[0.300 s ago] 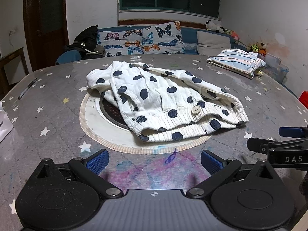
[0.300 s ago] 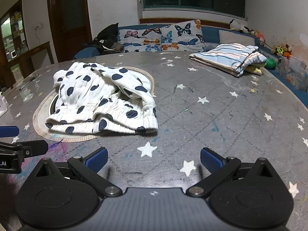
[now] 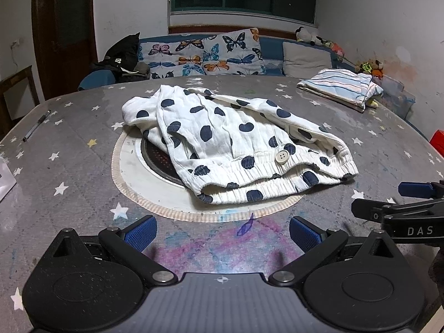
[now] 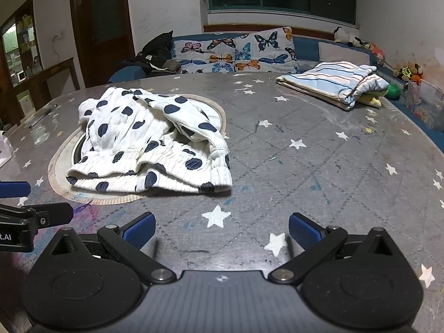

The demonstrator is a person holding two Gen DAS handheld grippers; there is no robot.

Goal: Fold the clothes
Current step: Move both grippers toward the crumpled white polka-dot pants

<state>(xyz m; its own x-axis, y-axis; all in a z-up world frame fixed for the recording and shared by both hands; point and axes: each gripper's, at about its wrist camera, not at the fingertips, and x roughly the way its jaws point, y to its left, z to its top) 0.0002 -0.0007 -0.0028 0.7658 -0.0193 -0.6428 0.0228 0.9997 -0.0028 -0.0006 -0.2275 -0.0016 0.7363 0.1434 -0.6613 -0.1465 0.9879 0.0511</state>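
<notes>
A crumpled white garment with dark blue spots (image 3: 236, 144) (image 4: 144, 144) lies on the grey star-patterned table (image 3: 69, 166), over a round inset plate (image 3: 155, 183). Its elastic waistband and a white button (image 3: 282, 156) face me. My left gripper (image 3: 222, 234) hovers over the table's near edge, just short of the waistband, open and holding nothing. My right gripper (image 4: 222, 233) stands to the right of the garment, open with only bare tabletop between its blue pads (image 4: 304, 233). Each gripper shows at the edge of the other's view.
A folded striped garment (image 3: 341, 87) (image 4: 335, 83) rests at the table's far right. A pen (image 3: 36, 126) lies at the far left edge. Behind the table stand a sofa with butterfly cushions (image 3: 205, 55), a black bag (image 3: 122, 55) and soft toys (image 4: 408, 73).
</notes>
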